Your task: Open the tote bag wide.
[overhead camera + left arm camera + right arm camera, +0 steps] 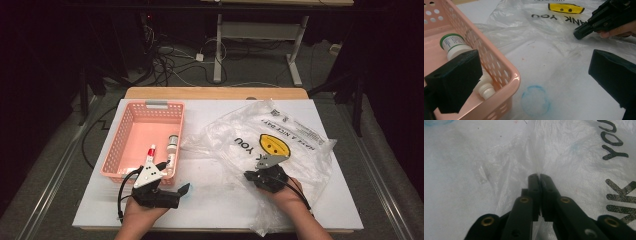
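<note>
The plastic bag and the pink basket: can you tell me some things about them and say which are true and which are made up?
1. The right tongs are pinched shut on a fold of the plastic bag. True.
2. The left tongs are holding a bottle. False: they stand open with nothing between them, beside the pink basket.
3. A white bottle with a green band lies inside the basket. True.
4. The bag has a red heart on it. False: it has a yellow smiley face.
5. The basket sits on top of the bag. False: it stands on the white table beside it.
</note>
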`<state>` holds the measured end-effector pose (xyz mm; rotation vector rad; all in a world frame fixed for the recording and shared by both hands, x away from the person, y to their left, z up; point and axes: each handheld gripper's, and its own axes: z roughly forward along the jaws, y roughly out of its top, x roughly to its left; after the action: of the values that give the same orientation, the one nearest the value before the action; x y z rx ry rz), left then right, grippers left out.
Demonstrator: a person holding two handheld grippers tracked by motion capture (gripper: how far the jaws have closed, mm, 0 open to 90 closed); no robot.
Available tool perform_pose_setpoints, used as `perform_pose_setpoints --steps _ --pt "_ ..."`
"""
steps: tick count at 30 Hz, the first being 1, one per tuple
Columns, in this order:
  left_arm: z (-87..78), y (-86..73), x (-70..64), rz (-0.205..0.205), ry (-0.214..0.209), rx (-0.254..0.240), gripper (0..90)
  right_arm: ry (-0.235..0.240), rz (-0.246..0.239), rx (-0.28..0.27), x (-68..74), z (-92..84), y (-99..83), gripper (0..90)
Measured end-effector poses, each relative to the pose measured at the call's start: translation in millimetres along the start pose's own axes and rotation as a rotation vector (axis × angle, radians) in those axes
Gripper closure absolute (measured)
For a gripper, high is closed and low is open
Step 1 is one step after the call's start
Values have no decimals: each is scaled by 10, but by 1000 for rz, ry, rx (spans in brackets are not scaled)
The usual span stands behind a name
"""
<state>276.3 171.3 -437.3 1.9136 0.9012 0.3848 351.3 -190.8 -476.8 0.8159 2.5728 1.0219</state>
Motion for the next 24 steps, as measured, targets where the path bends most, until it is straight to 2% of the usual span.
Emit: perform_pose_setpoints --steps 5,20,24 --pt "-8 -4 4 0 -2 -5 0 12 7 -35 10 -23 -7 900" --pt "-7 -5 13 -1 -5 -3 0 -30 80 -144 -17 -156 -36 900" --pt "-5 -5 9 3 -6 -1 0 -40 77 -161 -20 -197 -43 900"
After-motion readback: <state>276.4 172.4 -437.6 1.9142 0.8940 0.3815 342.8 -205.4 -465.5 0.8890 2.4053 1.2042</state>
